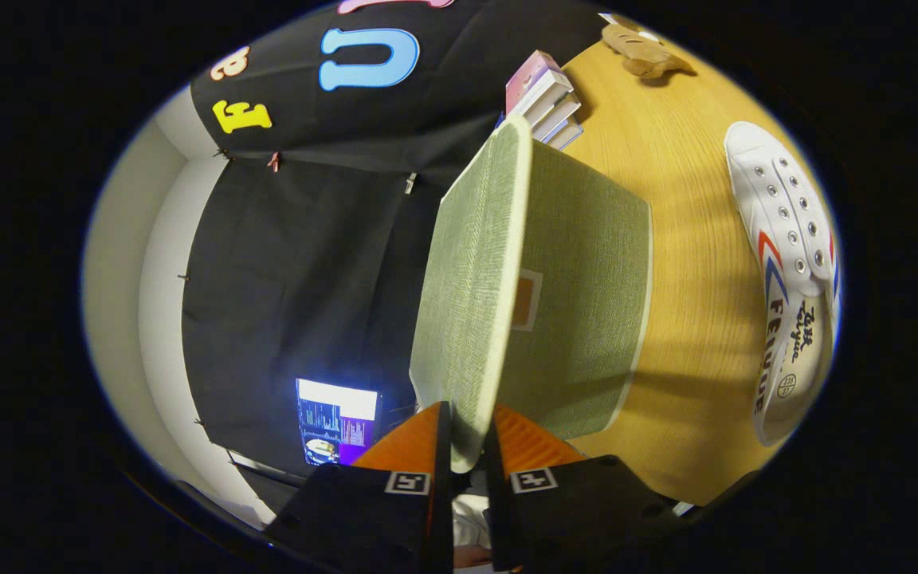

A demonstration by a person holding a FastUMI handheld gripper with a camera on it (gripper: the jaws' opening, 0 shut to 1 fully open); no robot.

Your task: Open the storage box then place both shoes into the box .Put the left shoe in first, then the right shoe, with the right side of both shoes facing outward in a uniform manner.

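Observation:
The view is rolled on its side. My gripper (468,446) is shut on the edge of the green fabric lid (471,263) of the storage box (586,303); both fingers pinch the lid's rim. The lid stands lifted, edge-on ahead of the fingers, with the box body just behind it on the wooden table (690,263). A white canvas shoe (786,263) with red and blue stripes lies on the table beyond the box, its opening and laces facing me. A second shoe is not visible.
A stack of books (547,100) lies on the table past the box's far corner. A brown plush toy (641,49) sits farther away. A lit screen (338,421) glows against the black cloth wall.

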